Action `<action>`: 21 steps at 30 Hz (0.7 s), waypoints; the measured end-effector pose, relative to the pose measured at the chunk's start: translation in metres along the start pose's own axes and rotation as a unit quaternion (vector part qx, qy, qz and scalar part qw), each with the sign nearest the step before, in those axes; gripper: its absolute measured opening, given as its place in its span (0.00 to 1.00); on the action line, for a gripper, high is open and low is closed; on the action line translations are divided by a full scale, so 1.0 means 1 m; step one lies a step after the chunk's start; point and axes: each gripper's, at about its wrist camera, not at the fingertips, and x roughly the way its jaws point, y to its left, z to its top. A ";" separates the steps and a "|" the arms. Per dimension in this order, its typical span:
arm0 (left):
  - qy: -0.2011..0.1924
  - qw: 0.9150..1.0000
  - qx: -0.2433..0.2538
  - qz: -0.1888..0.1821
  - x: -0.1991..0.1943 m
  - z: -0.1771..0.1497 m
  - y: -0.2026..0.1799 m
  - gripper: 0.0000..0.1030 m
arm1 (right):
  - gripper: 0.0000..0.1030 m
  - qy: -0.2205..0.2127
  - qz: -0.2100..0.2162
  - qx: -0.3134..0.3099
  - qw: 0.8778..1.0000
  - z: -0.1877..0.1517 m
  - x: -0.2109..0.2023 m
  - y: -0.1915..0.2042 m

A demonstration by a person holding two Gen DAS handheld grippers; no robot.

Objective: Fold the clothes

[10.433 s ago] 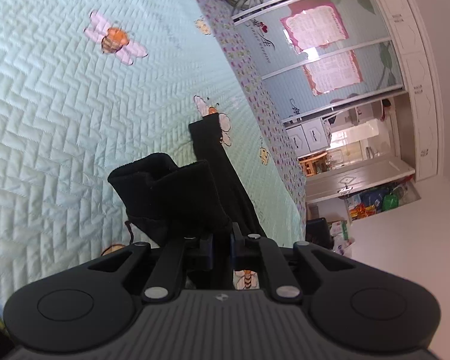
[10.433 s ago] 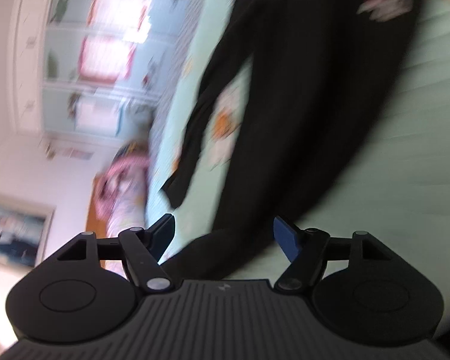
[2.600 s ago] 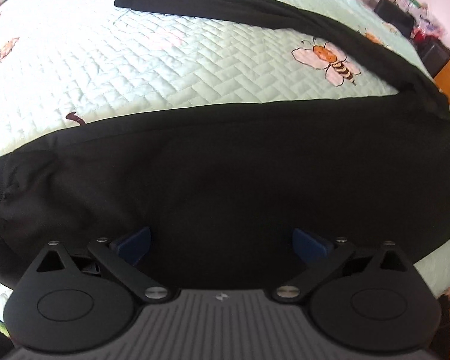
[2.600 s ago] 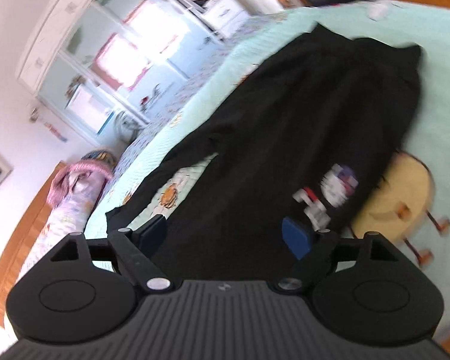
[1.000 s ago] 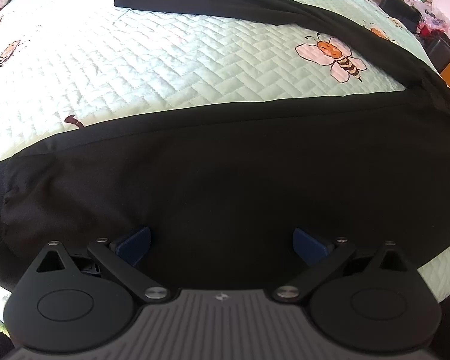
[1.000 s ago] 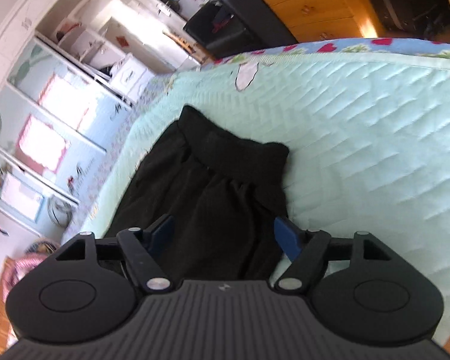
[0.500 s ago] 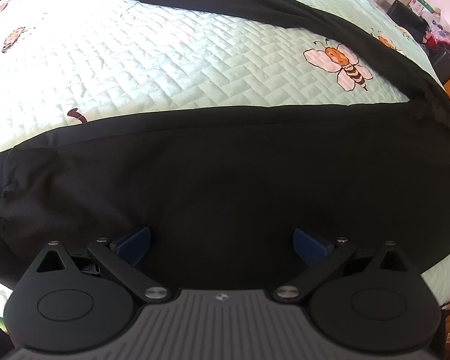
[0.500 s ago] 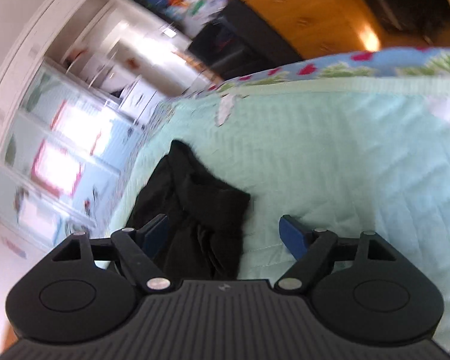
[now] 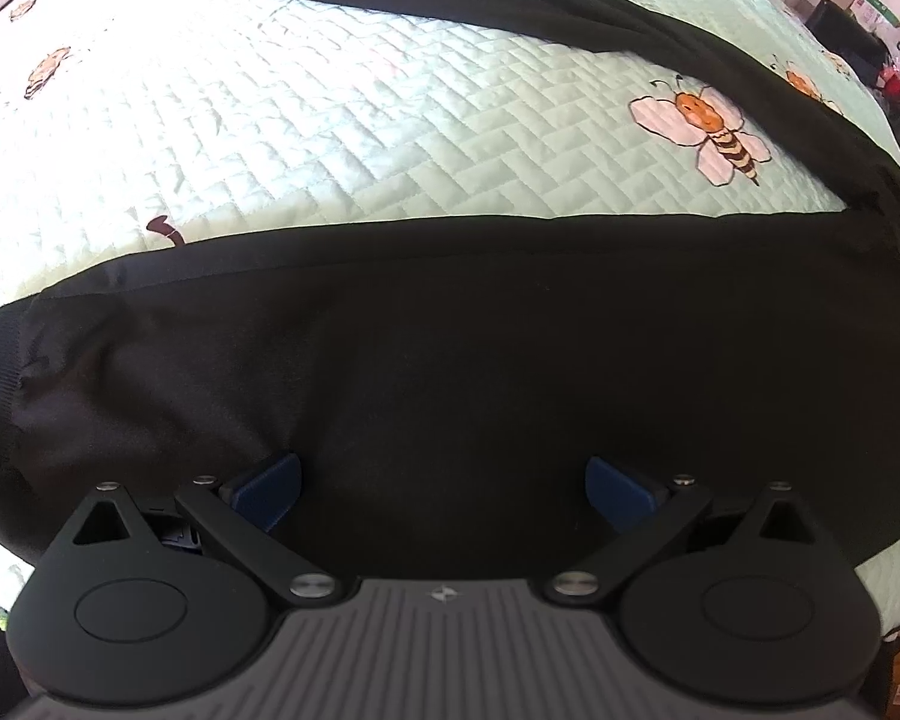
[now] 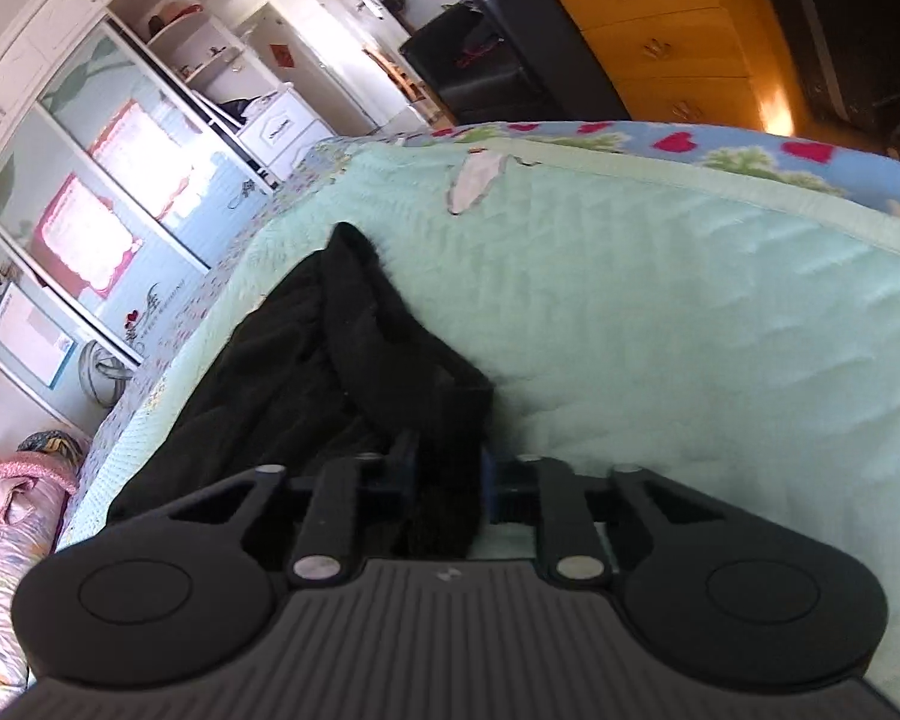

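1. Now my right gripper is closing its jaws on the waistband corner of the black trousers, ready to lift that end.
2. My left gripper hangs open over the near leg; the far leg runs to twelve o'clock on the bee quilt.

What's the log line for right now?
task: fold clothes | left tongs: open over black trousers | right tongs: closing on waistband | surface: quilt
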 end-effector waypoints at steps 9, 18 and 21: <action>-0.037 0.993 0.067 -0.089 -0.023 0.015 -0.056 0.92 | 0.13 -0.002 0.001 0.050 0.999 0.004 -0.004 -0.015; -0.033 0.983 0.110 -0.145 -0.018 0.035 -0.109 0.92 | 0.38 -0.124 -0.005 0.077 0.989 0.024 -0.027 0.032; -0.051 0.975 0.144 -0.159 -0.022 0.051 -0.138 0.92 | 0.56 -0.096 0.067 0.065 0.991 0.041 0.006 0.070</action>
